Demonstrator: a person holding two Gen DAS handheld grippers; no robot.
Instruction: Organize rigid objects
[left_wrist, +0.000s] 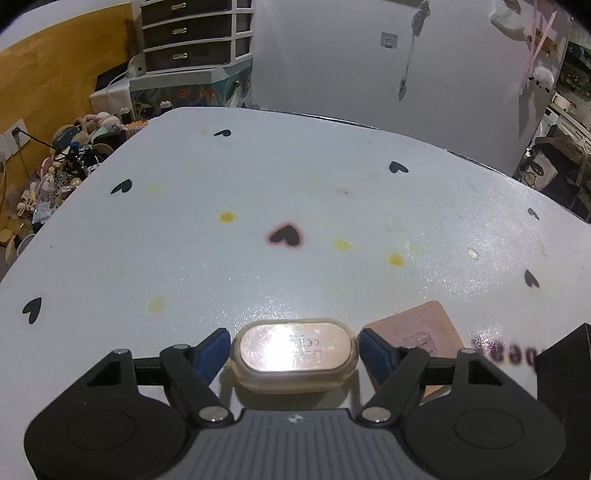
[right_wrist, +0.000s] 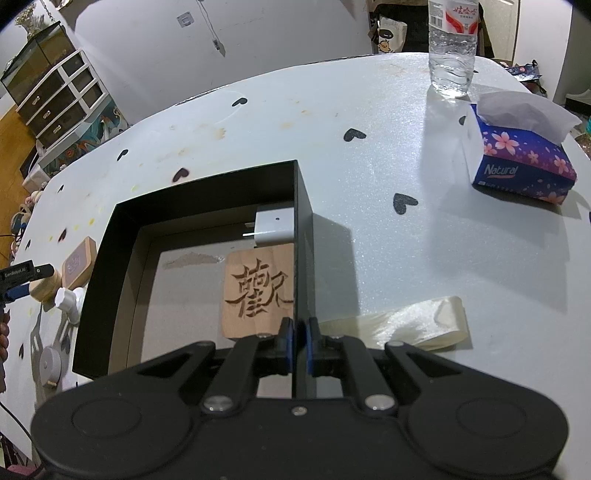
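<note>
My left gripper is shut on a rounded beige case with a glossy top, held just above the white table. A small wooden block lies just to its right. My right gripper is shut on the right wall of an open black box. Inside the box lie a carved wooden tile and a white charger. In the right wrist view the left gripper is at the far left with the case, beside the wooden block.
A tissue box and a water bottle stand on the table's right. A cream ribbon lies right of the black box. A white plug and a round white item lie left of it. Drawers stand behind.
</note>
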